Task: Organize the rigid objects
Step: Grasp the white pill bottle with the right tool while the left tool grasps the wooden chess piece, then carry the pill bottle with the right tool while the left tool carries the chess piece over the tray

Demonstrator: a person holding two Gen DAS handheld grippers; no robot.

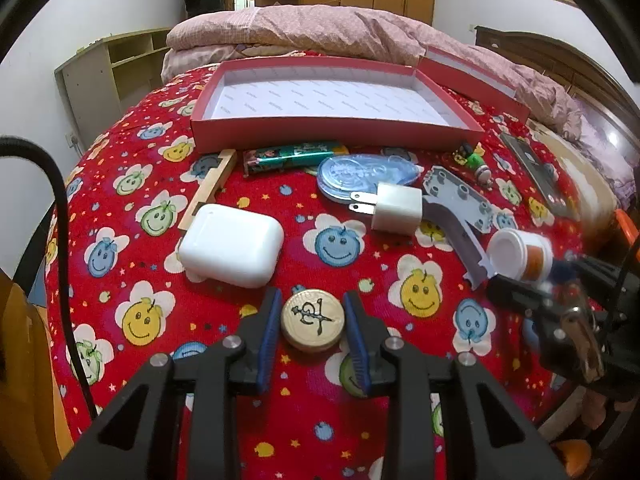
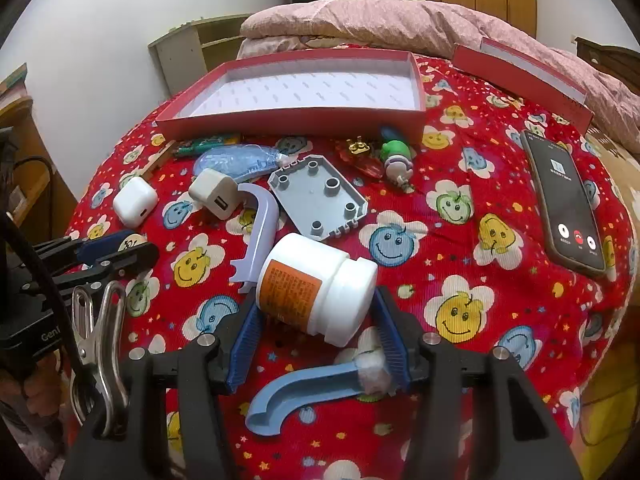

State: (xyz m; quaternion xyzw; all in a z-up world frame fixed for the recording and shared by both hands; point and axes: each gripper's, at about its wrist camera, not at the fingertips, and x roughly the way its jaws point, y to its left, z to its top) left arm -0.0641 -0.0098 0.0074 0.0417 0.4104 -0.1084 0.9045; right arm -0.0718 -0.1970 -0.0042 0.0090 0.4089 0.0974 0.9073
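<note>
A round gold chess piece point(image 1: 312, 320) with a black character lies on the red smiley bedspread, and my left gripper point(image 1: 312, 294) is shut on it, blue pads point(image 1: 268, 332) against both its sides. A white jar point(image 2: 316, 284) with an orange label lies on its side. My right gripper point(image 2: 318, 300) is shut on it, one pad at its base and one at its cap. The left wrist view shows this jar point(image 1: 520, 254) at the right. The shallow red box point(image 1: 336, 124) stands behind the clutter with nothing in it.
Between the grippers and the box lie a white earbud case point(image 1: 232, 246), a charger plug point(image 1: 396, 210), a grey plate point(image 2: 320, 200), a lavender curved part point(image 2: 260, 224) and a toy figure point(image 2: 396, 160). A phone point(image 2: 568, 200) lies right. A blue curved part point(image 2: 304, 384) lies under my right gripper.
</note>
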